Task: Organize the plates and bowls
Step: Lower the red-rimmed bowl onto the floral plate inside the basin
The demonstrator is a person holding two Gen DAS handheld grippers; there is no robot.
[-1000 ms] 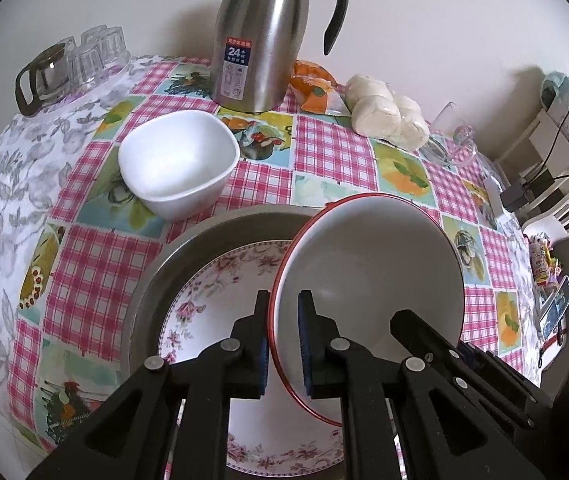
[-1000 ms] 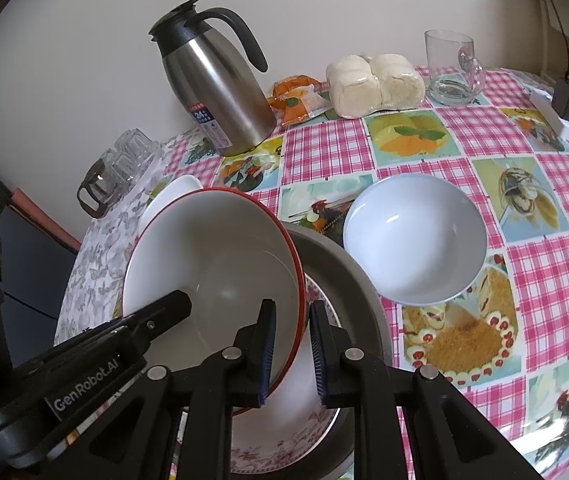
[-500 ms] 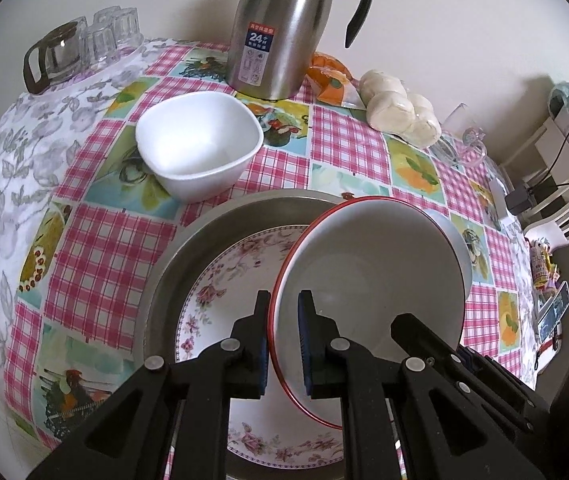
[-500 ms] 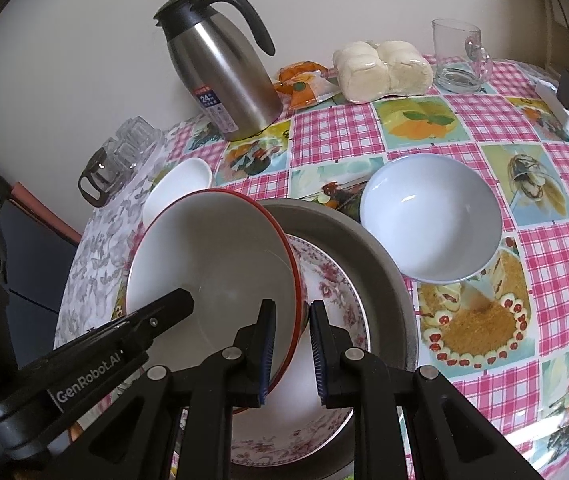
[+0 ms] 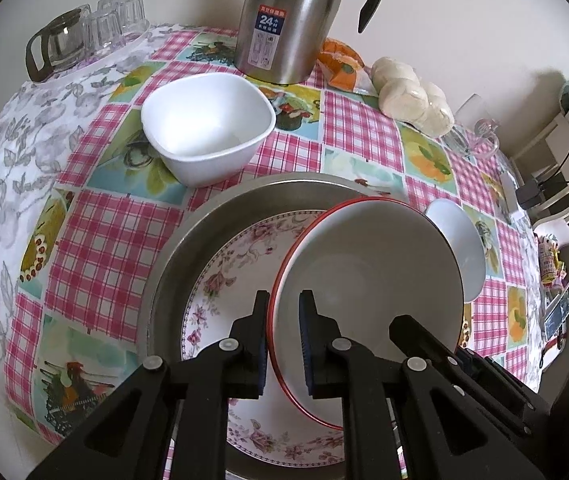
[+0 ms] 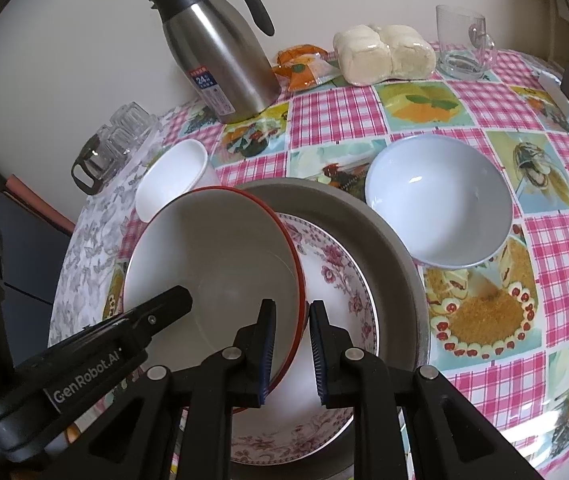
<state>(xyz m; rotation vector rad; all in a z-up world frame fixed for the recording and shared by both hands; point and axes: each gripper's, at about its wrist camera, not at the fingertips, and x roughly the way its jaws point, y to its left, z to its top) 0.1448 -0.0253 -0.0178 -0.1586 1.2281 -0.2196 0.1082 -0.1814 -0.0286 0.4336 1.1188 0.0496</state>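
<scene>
Red-rimmed bowl (image 5: 368,276) front and centre, held up over the floral plate (image 5: 236,264), which lies flat inside the big metal pan (image 5: 204,216) on the counter (image 5: 96,240). The bowl is tipped, its mouth facing both cameras, and I can't tell whether its lower side touches the plate.

Both grippers are on it from opposite sides. The left gripper (image 5: 282,344) straddles the rim on the bowl's left, one finger inside, one outside, jaws narrowed to roughly the wall's thickness, a pinch by the look of it. The right gripper (image 6: 290,354) does the same on the right edge, jaws just as close around the rim. In each view the other gripper's finger reaches into the bowl.

The relation that matters: the bowl sits directly ahead of both grippers and squarely above the plate, so the coming move looks like a straight lowering to nest it there, neither hand nearer than the other.

Further out, a squarish white bowl (image 5: 208,128) stands beyond the pan to the left, and a round pale bowl (image 6: 438,198) sits just beside the pan on the right, both waiting.

Readable text: "GenRobot.AI" on the left gripper's body, and "24" on the blue label of the steel thermos jug (image 6: 220,52) at the back.
</scene>
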